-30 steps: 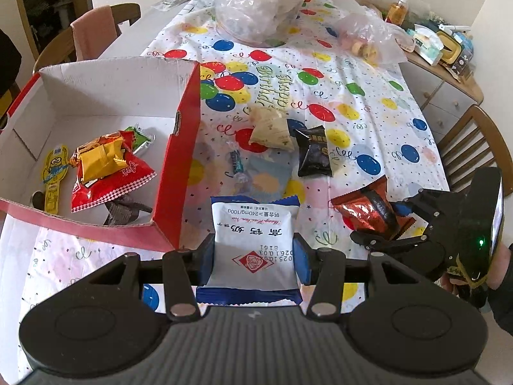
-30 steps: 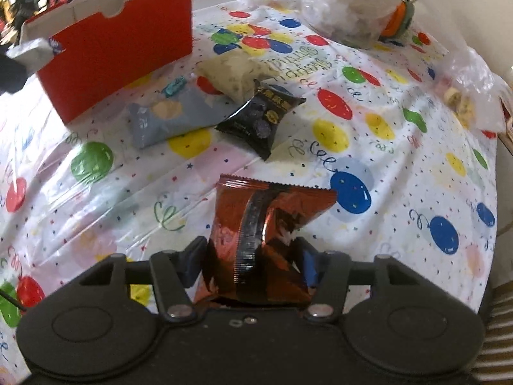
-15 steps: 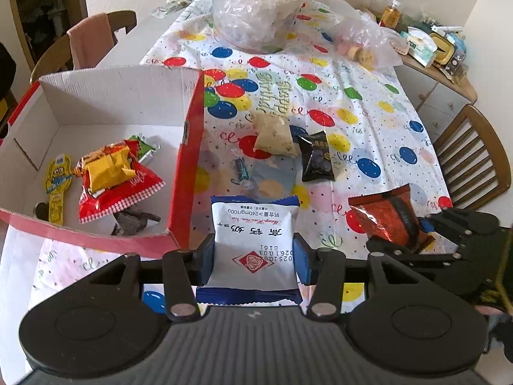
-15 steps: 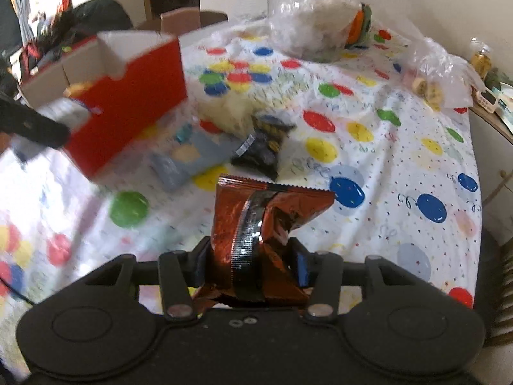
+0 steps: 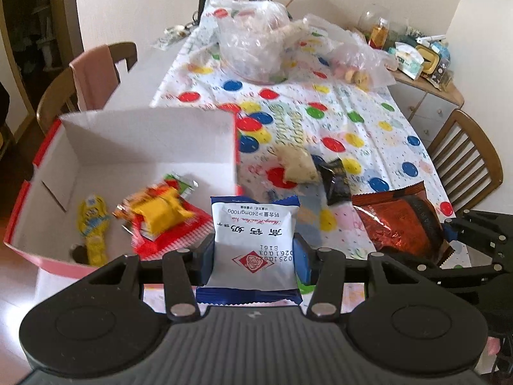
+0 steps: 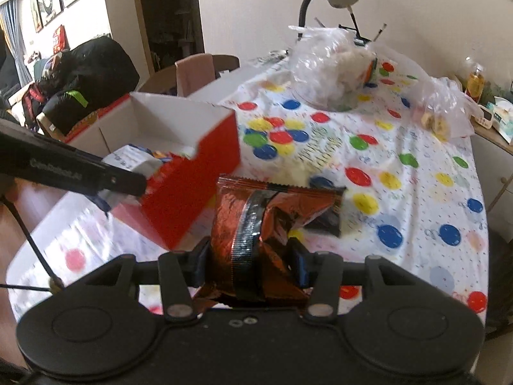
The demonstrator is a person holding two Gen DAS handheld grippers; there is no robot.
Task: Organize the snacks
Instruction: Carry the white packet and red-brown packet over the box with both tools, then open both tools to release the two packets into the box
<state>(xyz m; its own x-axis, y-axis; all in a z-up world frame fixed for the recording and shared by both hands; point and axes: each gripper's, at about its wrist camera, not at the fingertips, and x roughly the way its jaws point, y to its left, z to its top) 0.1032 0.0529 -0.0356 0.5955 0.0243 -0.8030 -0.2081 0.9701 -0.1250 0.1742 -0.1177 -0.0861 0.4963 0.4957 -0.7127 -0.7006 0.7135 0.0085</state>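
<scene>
Snacks (image 5: 333, 181) beside red box (image 5: 134, 134).

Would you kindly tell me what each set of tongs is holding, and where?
Left tongs pinch the white-and-blue packet across its lower half; right tongs pinch the red foil packet near its bottom.

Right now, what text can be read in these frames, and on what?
"钙含量≥240mg/100g": white-and-blue packet in the left tool, upside down.
"高钙奶": same packet, large characters.
"B161": same packet.
Too blurred to read: tablecloth lettering, print on the red-brown packet in the right tool.
</scene>
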